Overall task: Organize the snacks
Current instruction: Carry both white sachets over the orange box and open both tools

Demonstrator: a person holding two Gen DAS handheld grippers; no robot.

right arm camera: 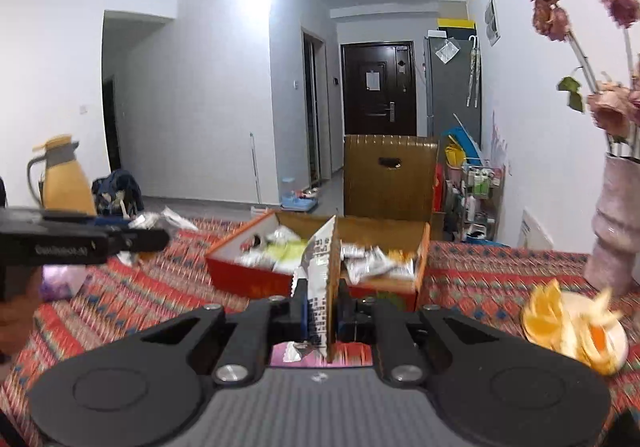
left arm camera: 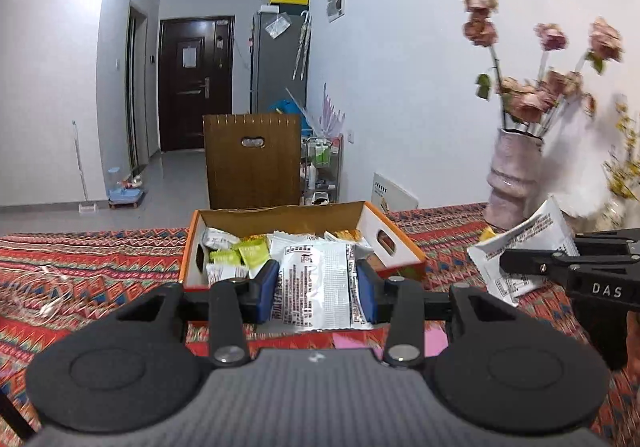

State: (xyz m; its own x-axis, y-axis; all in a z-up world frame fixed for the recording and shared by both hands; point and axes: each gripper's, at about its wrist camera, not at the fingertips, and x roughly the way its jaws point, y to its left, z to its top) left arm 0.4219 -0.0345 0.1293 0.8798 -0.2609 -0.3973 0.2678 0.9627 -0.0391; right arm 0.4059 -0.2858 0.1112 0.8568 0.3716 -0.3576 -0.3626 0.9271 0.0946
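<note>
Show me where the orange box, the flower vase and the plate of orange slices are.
orange box (left arm camera: 400,243), left wrist view, on its right end wall beside the handle cutout.
flower vase (left arm camera: 514,179), left wrist view, on the middle of its pink body.
plate of orange slices (right arm camera: 614,335), right wrist view, on the plate's white right rim.

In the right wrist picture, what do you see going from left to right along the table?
Yellow jug → other hand-held gripper → orange snack box → white packet held in this hand-held gripper → plate of orange slices → pink vase.
</note>
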